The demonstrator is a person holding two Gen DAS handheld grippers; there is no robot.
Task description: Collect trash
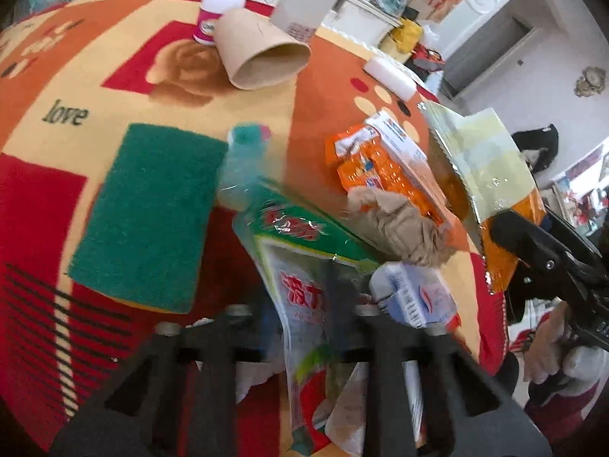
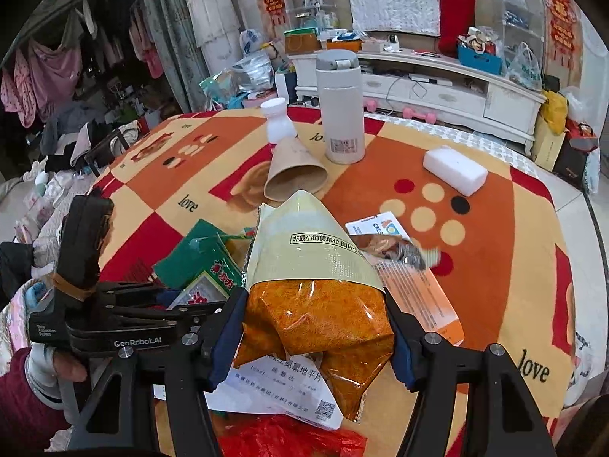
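Note:
My left gripper (image 1: 304, 316) is shut on a clear plastic wrapper with green and red print (image 1: 293, 243), which runs up between its fingers over the table. My right gripper (image 2: 316, 327) is shut on an orange snack bag with a pale yellow-green top (image 2: 312, 266); its blue pads press the bag's sides. That bag also shows at the right of the left wrist view (image 1: 479, 167). Loose trash lies between them: an orange and white medicine box (image 1: 384, 167), crumpled brown paper (image 1: 396, 224) and a white and blue pack (image 1: 411, 293). A printed leaflet (image 2: 281, 392) lies under the bag.
A tipped paper cup (image 2: 295, 175), a white flask (image 2: 340, 106), a small white bottle (image 2: 278, 122) and a white block (image 2: 455, 169) are farther back on the patterned tablecloth (image 2: 495, 266). A green scouring pad (image 1: 148, 213) lies left. Red plastic (image 2: 285, 438) sits at the near edge.

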